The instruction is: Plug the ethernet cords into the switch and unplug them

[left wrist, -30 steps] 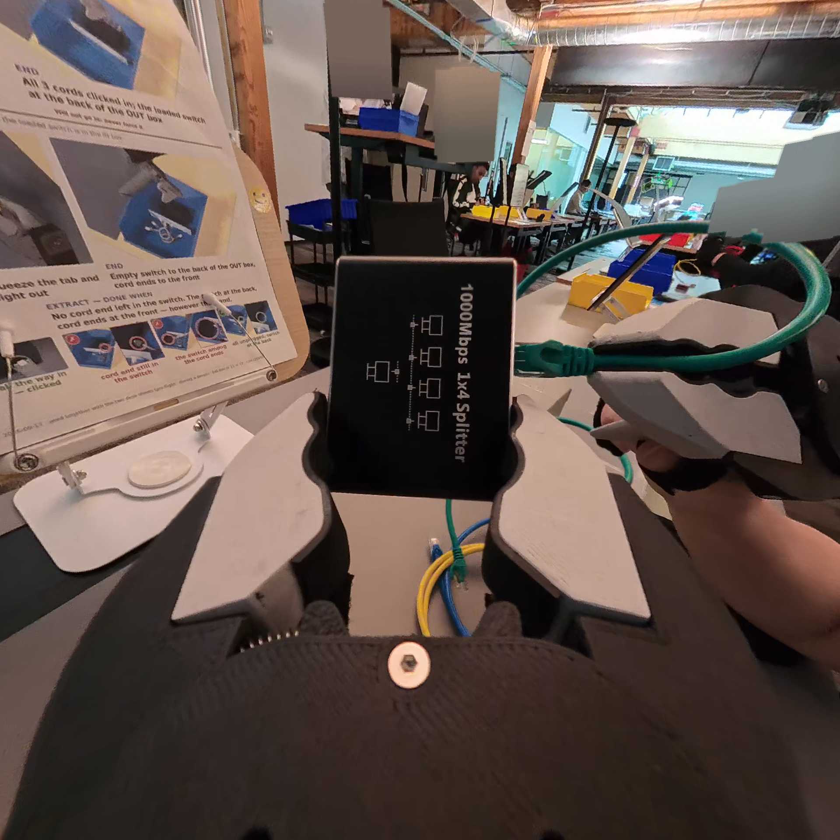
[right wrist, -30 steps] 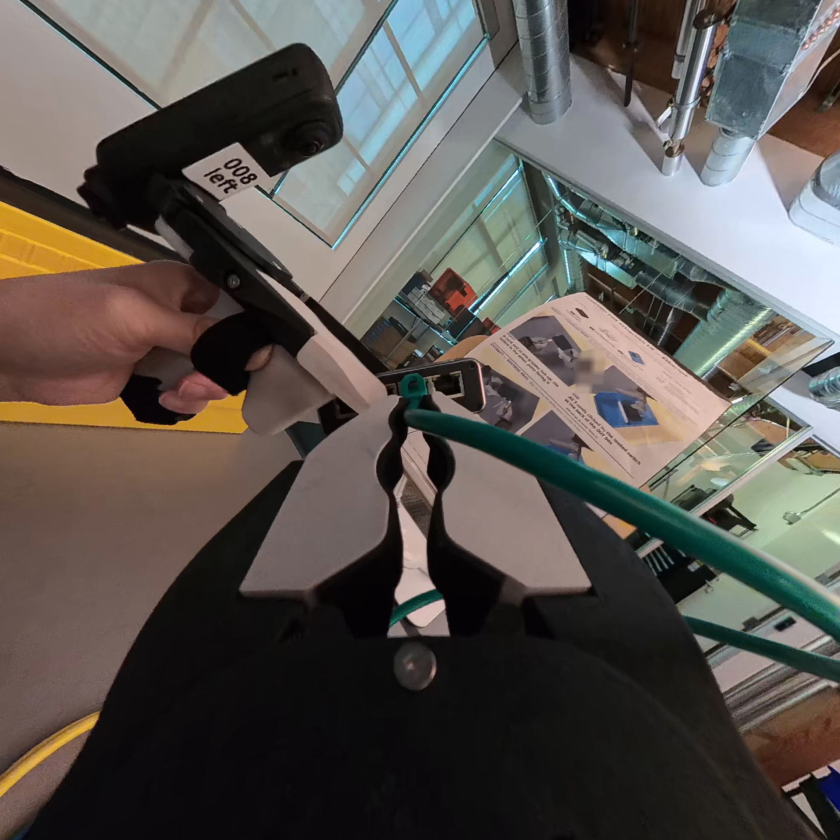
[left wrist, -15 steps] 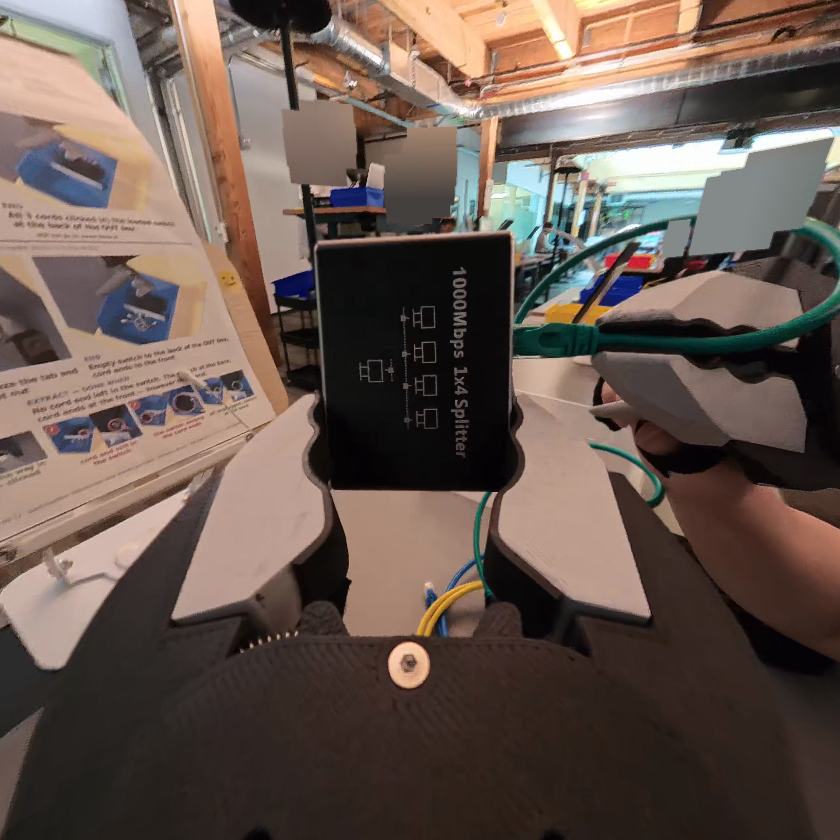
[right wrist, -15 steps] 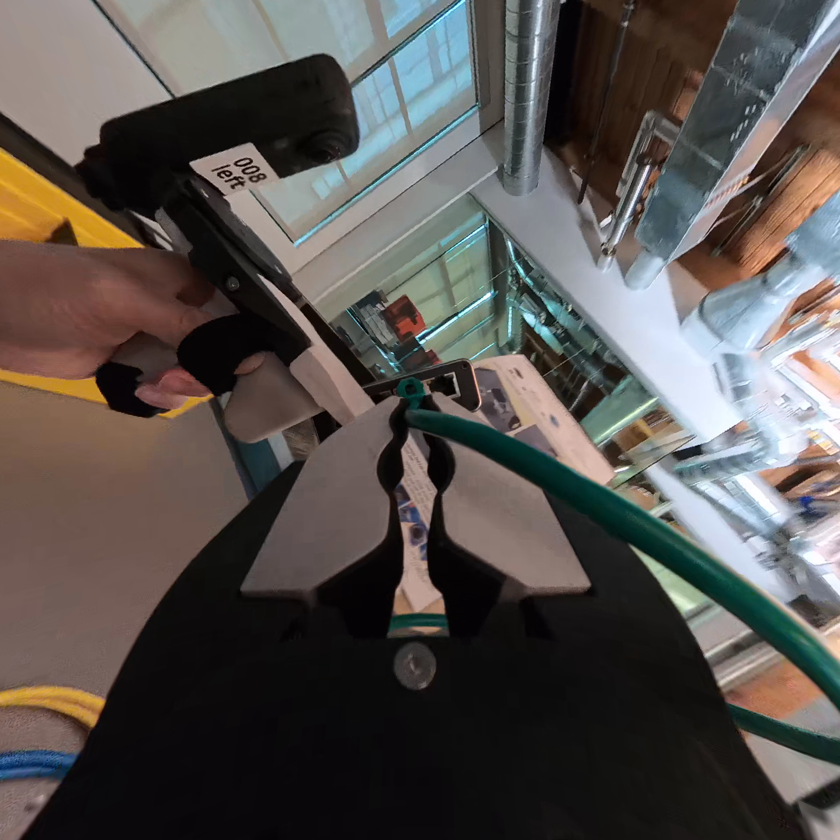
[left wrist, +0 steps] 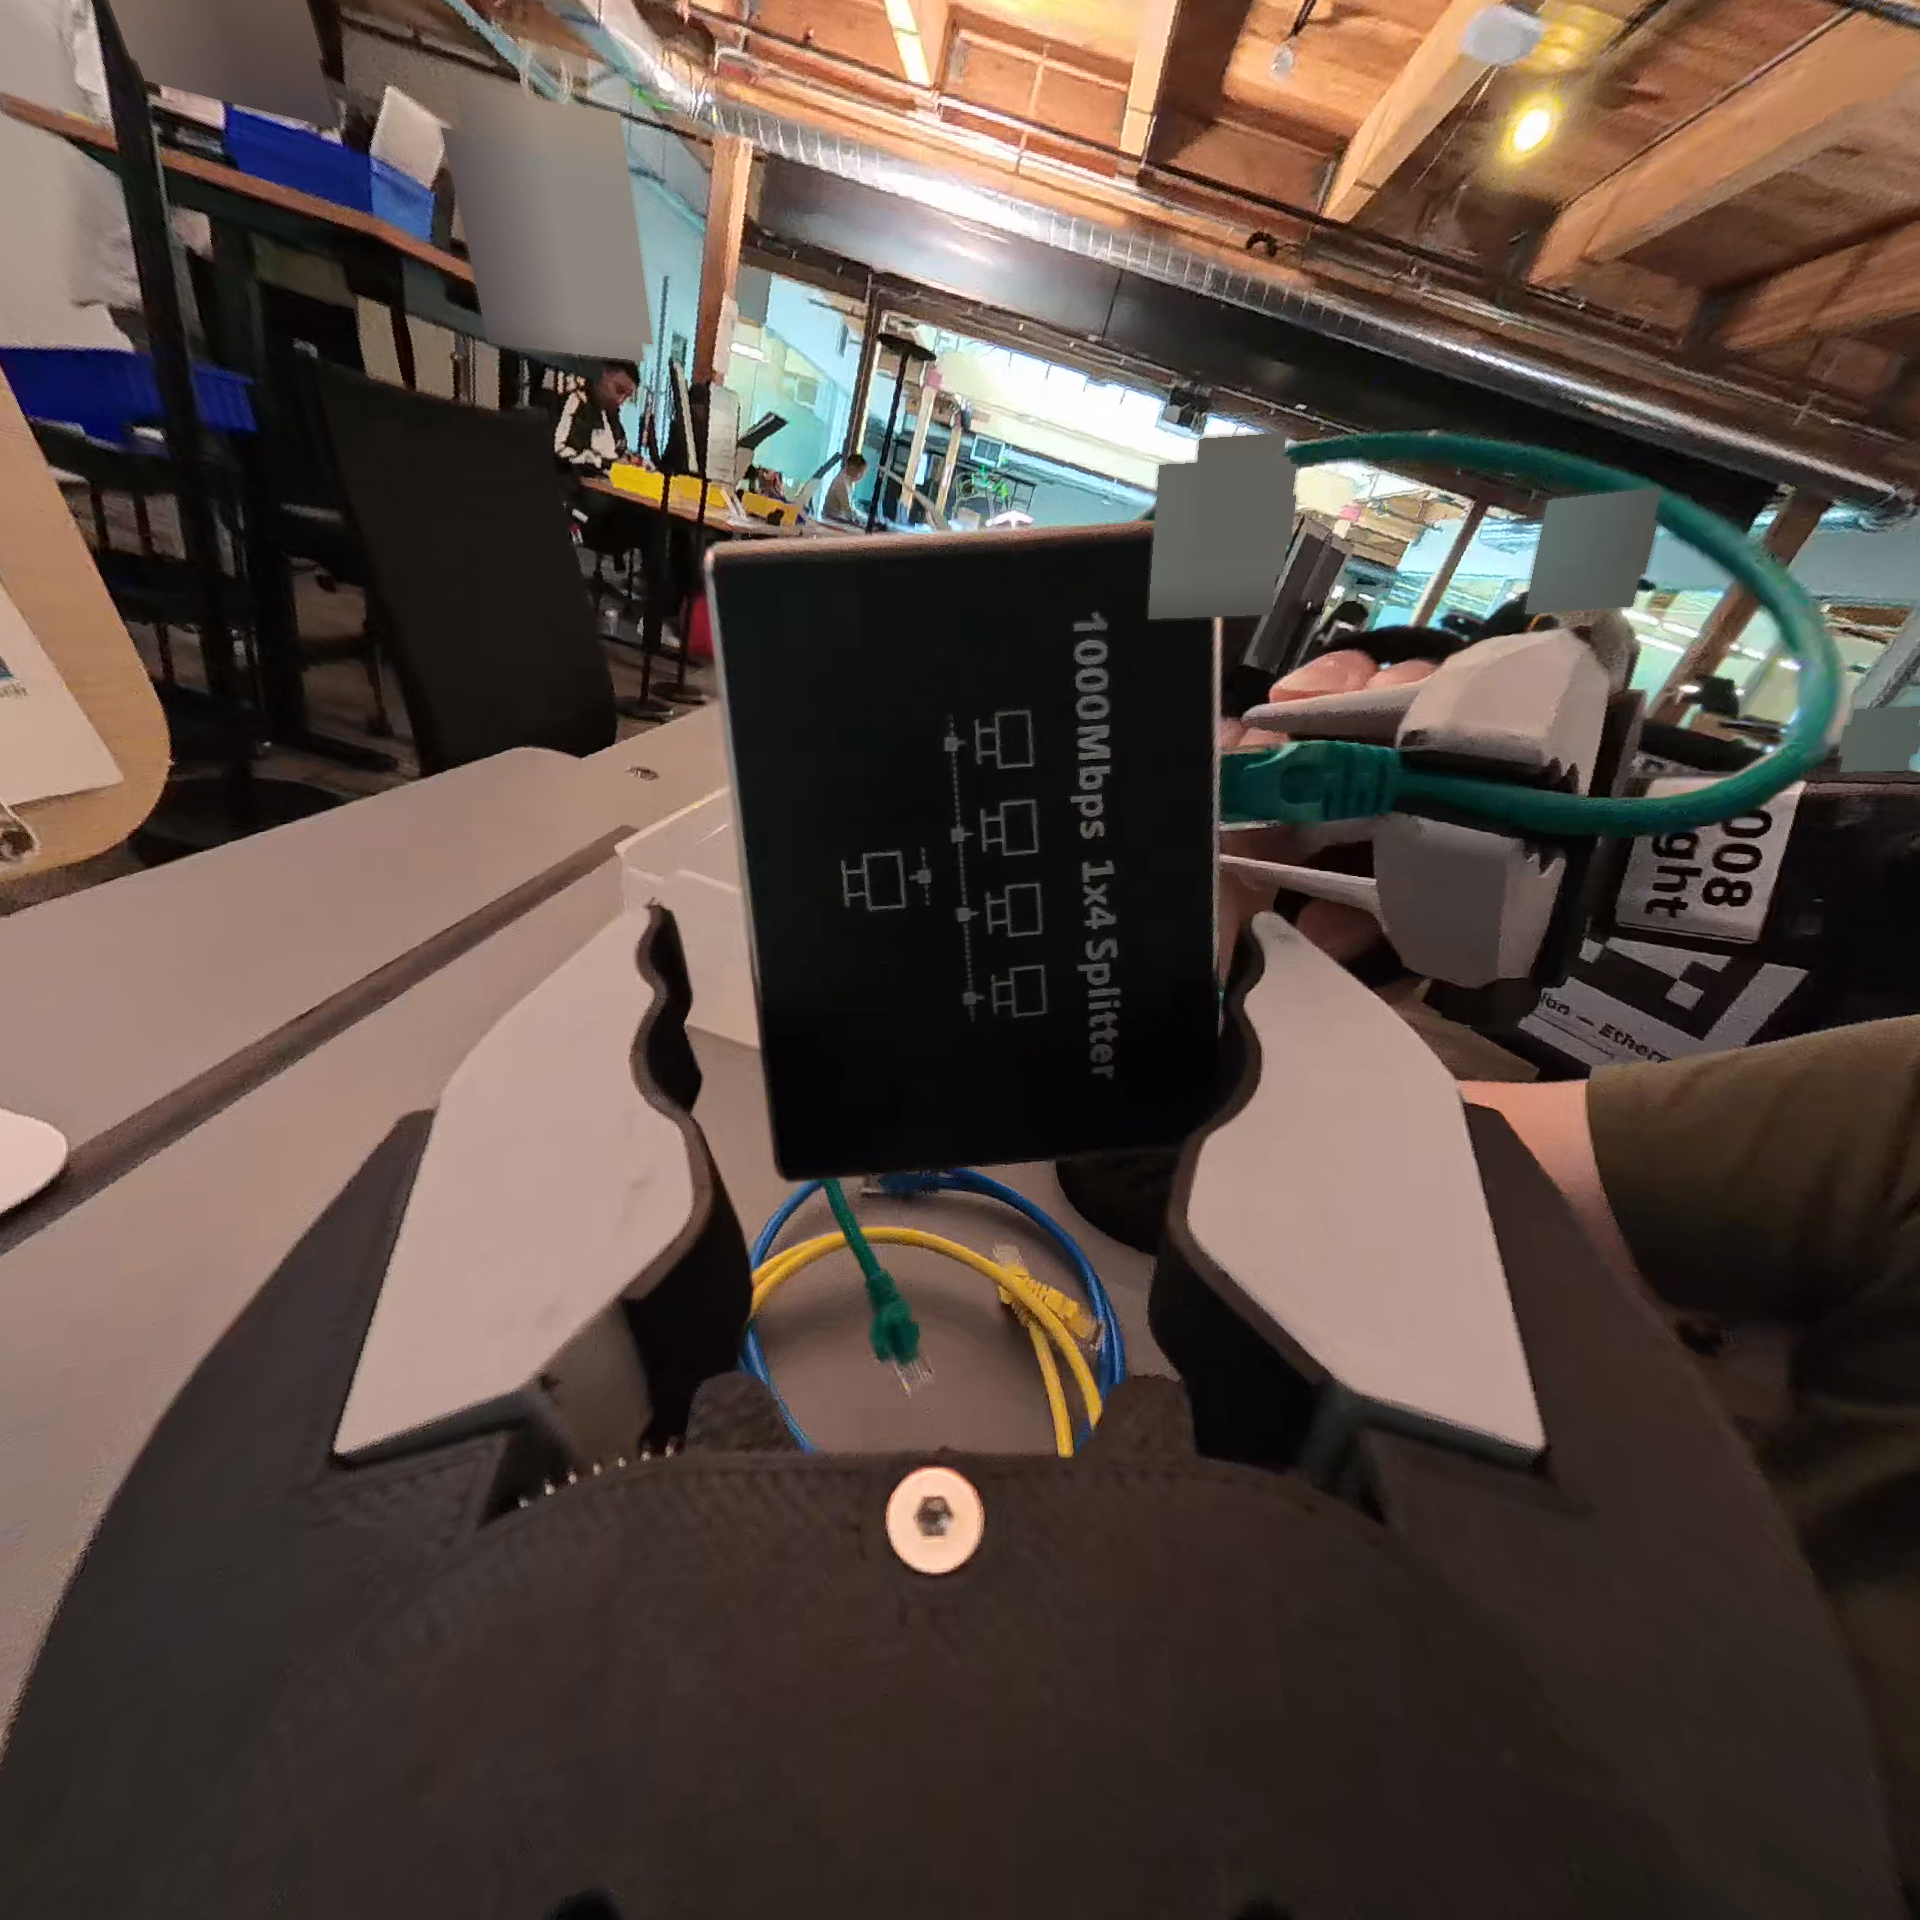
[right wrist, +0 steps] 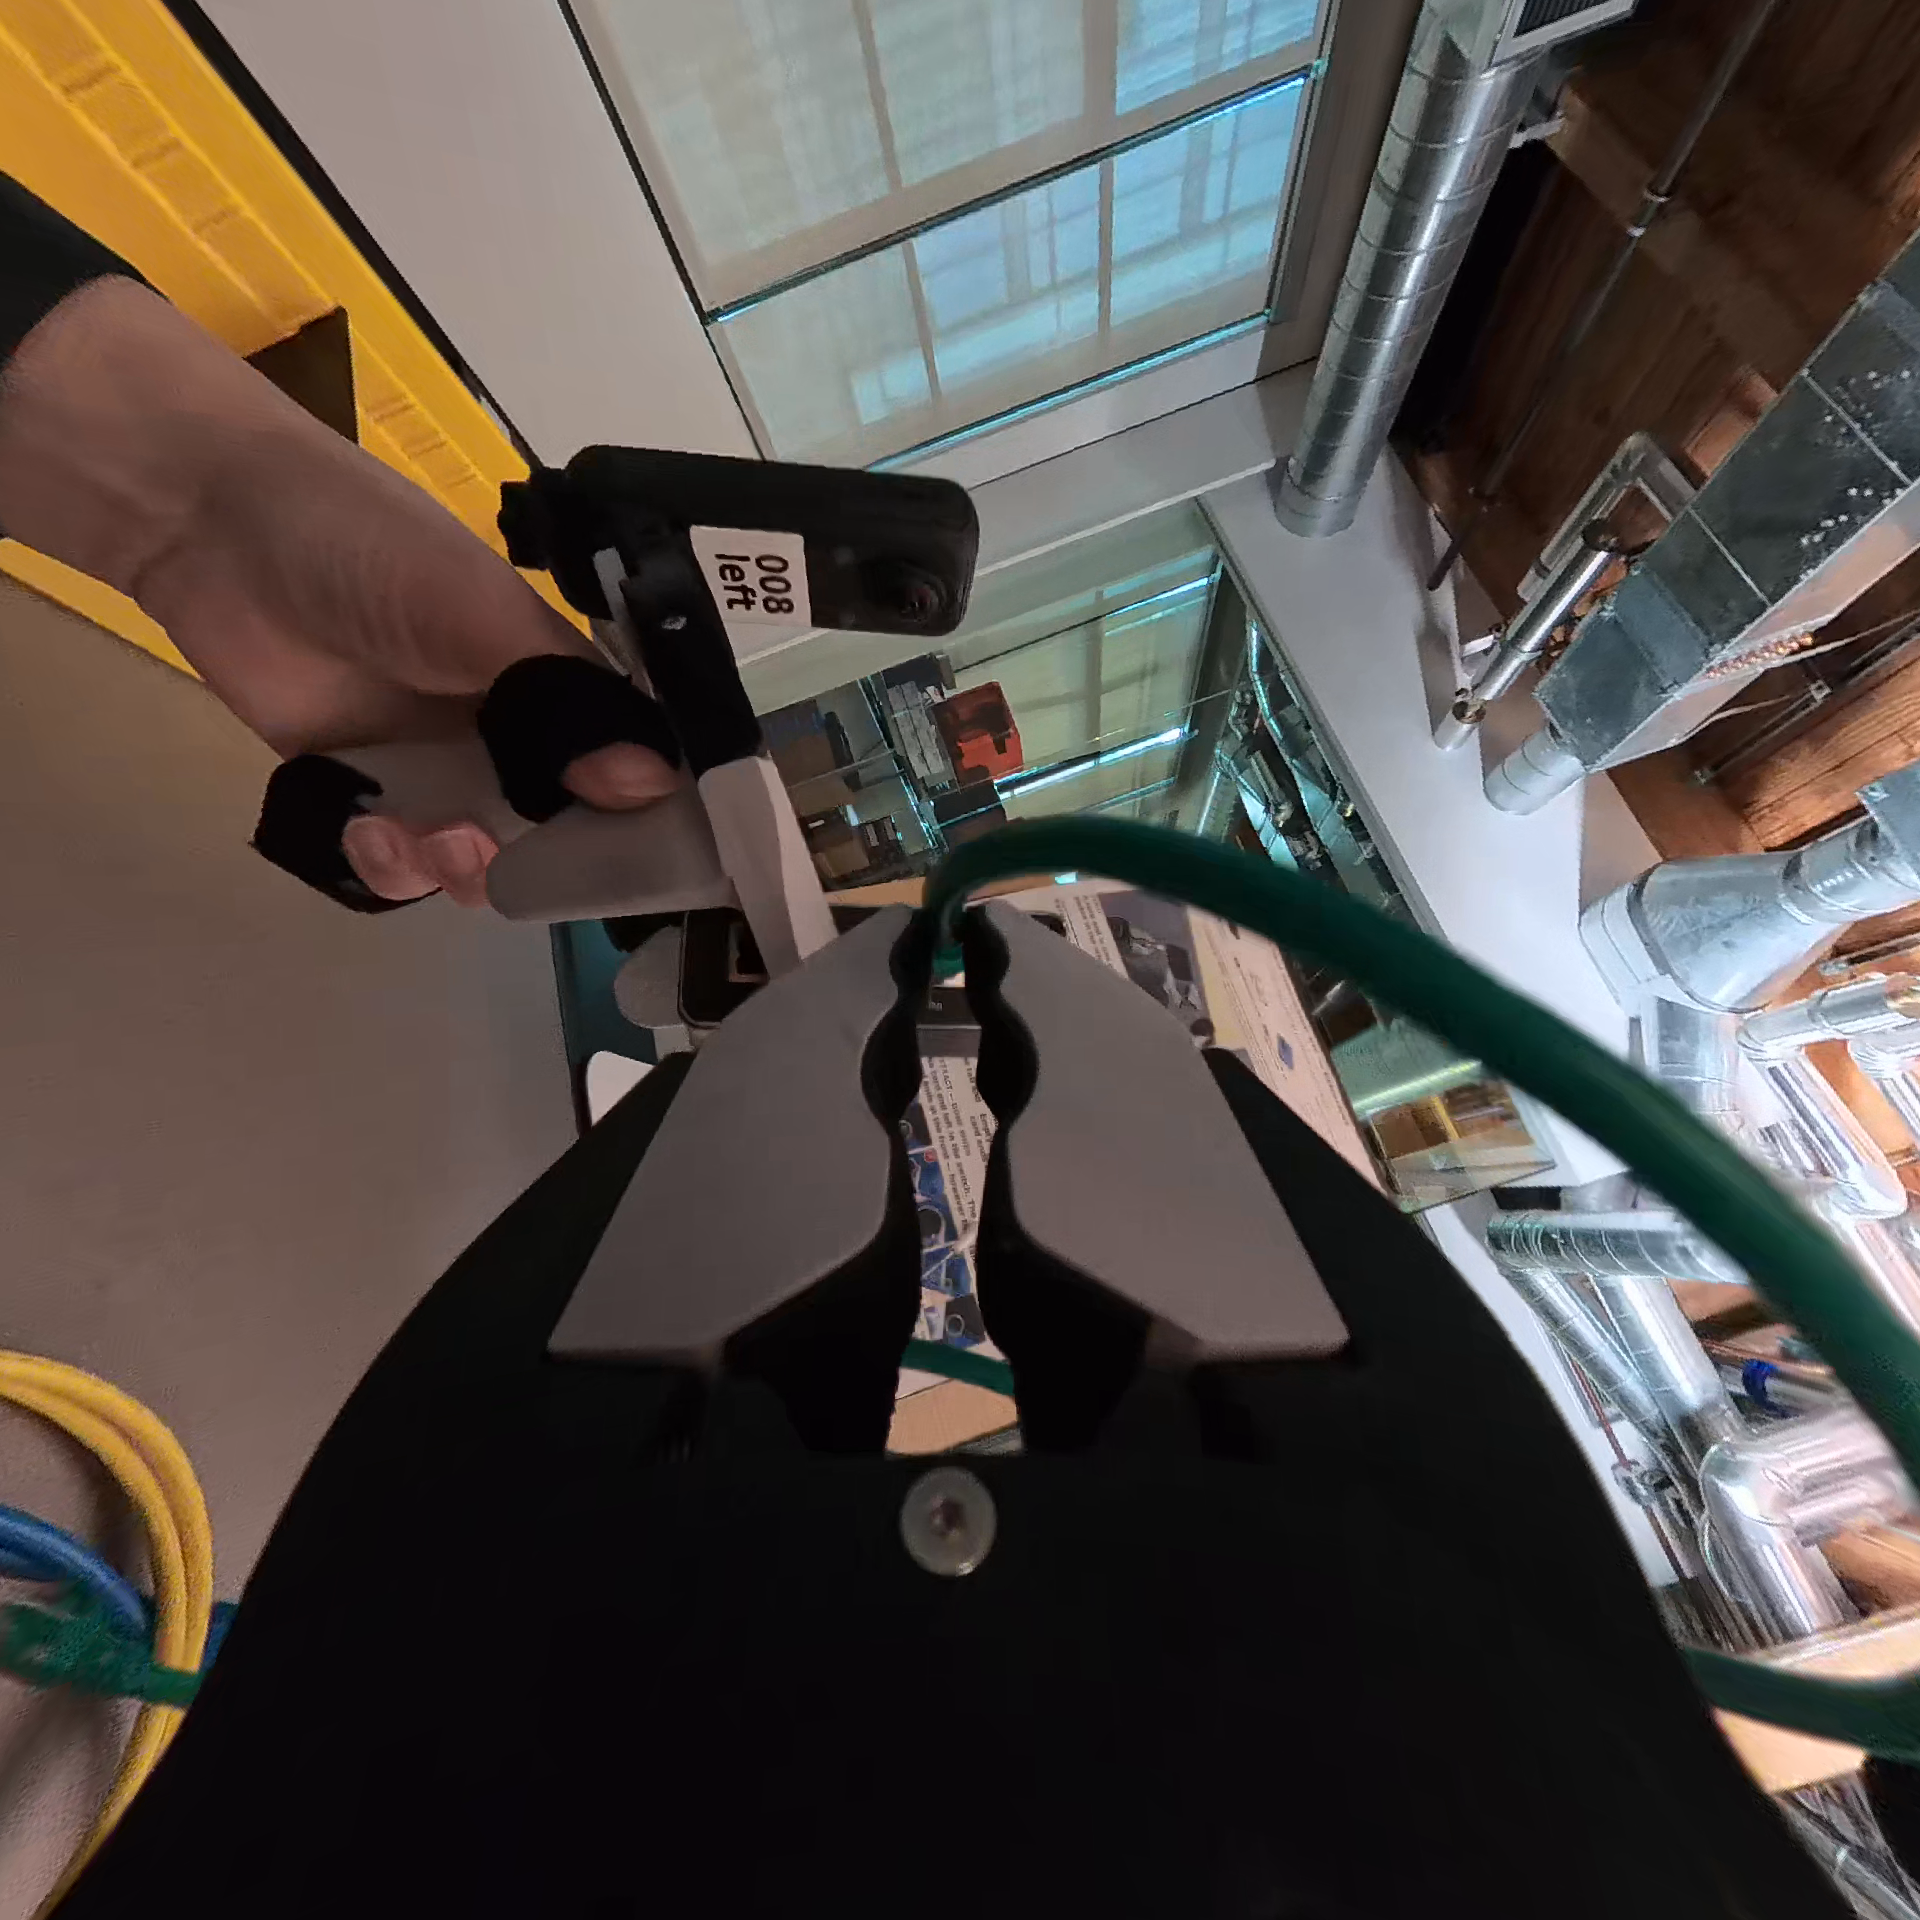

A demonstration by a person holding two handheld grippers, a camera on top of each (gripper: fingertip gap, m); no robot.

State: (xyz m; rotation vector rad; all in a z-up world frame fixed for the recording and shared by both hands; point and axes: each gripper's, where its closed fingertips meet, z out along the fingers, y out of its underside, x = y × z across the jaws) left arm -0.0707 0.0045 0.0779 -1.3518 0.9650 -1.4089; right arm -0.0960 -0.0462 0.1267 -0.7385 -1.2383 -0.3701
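My left gripper (left wrist: 956, 935) is shut on the black switch (left wrist: 966, 852) and holds it upright above the table. My right gripper (left wrist: 1382, 821) is shut on the green cord (left wrist: 1766, 665) just behind its plug (left wrist: 1309, 784). The plug's tip meets the switch's right edge; whether it sits in a port is hidden. In the right wrist view my right gripper (right wrist: 951, 930) pinches the green cord (right wrist: 1351, 966), with the switch's port side (right wrist: 717, 966) just beyond the fingertips. Loose blue (left wrist: 1081, 1247) and yellow (left wrist: 935, 1242) cords and the green cord's free end (left wrist: 894, 1340) lie on the table.
The grey table (left wrist: 260, 935) carries a white box (left wrist: 686, 873) behind the switch. An instruction board (right wrist: 1143, 935) stands beyond the grippers. A yellow bin (right wrist: 208, 208) is on the far side. The person's forearm (left wrist: 1714, 1195) crosses at the right.
Both grippers have swung and tilted, so the board has left the left wrist view. The switch now leans slightly. The green plug stays at the switch's right edge, with the right gripper turned more end-on.
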